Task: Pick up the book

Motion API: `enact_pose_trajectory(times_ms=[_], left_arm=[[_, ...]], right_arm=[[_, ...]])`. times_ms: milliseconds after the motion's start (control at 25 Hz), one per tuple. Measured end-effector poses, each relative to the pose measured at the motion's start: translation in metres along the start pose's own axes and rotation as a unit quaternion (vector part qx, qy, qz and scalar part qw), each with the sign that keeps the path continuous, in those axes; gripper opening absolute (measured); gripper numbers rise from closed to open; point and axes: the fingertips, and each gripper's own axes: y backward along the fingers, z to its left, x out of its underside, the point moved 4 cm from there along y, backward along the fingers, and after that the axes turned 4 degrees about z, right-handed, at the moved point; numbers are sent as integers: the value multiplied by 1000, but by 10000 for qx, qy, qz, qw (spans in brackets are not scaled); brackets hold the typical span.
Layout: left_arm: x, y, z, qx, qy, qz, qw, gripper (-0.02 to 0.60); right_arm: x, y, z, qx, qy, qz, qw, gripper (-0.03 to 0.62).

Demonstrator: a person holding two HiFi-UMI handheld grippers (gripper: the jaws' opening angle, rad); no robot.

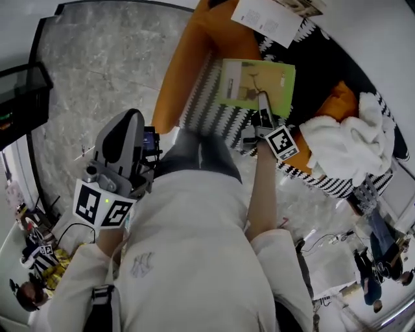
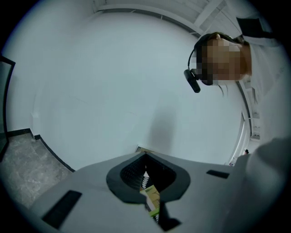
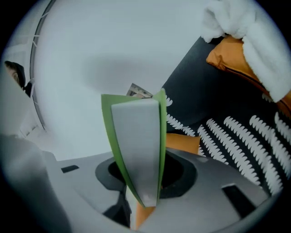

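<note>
The book (image 1: pixel 249 81) is thin with a green cover. It hangs above the patterned blanket (image 1: pixel 211 107) on the orange sofa, and my right gripper (image 1: pixel 262 110) is shut on its near edge. In the right gripper view the book (image 3: pixel 136 145) stands upright between the jaws of the right gripper (image 3: pixel 143 184), green covers on each side of pale pages. My left gripper (image 1: pixel 148 146) is raised at the left beside my body, away from the book. In its own view the left gripper (image 2: pixel 145 153) has its jaws together with nothing held.
A white fluffy cloth (image 1: pixel 350 142) lies on an orange cushion (image 1: pixel 337 97) at the right. Loose printed sheets (image 1: pixel 266 19) rest on the sofa's far end. Grey marble floor (image 1: pixel 104 65) spreads to the left, with a dark cabinet (image 1: pixel 19 97) at its edge.
</note>
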Motion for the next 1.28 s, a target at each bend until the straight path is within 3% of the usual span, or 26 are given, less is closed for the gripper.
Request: enact_pose_trajectory(times_ms=[360,560,880,1120,1280], left_arm=[[-38,29,2,173,29,-503,9986,9],[-56,36,-6,436,11,-723,9964,9],[-78,41,-13,738,-119,-922,9929,9],[-87,39,-24,991,-187,-1102,9888,9],[-94,43,-30,1038,-363,-1185,9868,9]], right_arm=[[-14,56,56,-186,-220,-631,9976,147],[-26,105,81,39,-373,-983,9944,147],[-46,177,122,251,188,-1581,9869,147],[-60,203,162,282,1196,-1774,9764,147],[-62,207,184,138,1519,-1750,9727,147]])
